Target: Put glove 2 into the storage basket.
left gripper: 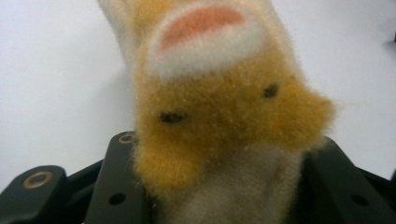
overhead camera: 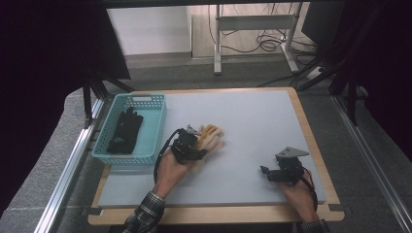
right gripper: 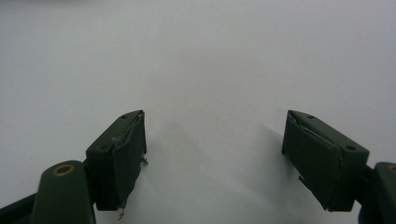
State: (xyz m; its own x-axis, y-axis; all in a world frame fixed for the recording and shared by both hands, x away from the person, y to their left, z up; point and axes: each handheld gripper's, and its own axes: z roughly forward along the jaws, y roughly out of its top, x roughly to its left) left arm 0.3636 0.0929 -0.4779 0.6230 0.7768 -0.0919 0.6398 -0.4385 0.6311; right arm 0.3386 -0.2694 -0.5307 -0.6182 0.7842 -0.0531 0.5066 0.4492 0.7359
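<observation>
The left hand-held gripper point(overhead camera: 200, 145) is clamped on a fuzzy yellow-and-cream glove point(left gripper: 219, 107) — its jaws press the fabric from both sides, and the glove sticks out ahead of them over the grey tabletop point(overhead camera: 252, 121). Just to that gripper's left sits a teal basket point(overhead camera: 158, 127) with a black glove point(overhead camera: 125, 132) inside. The right hand-held gripper point(right gripper: 215, 154) rests well apart — jaws wide, nothing between them.

two gloves point(overhead camera: 210, 140), one basket point(overhead camera: 148, 127)
</observation>
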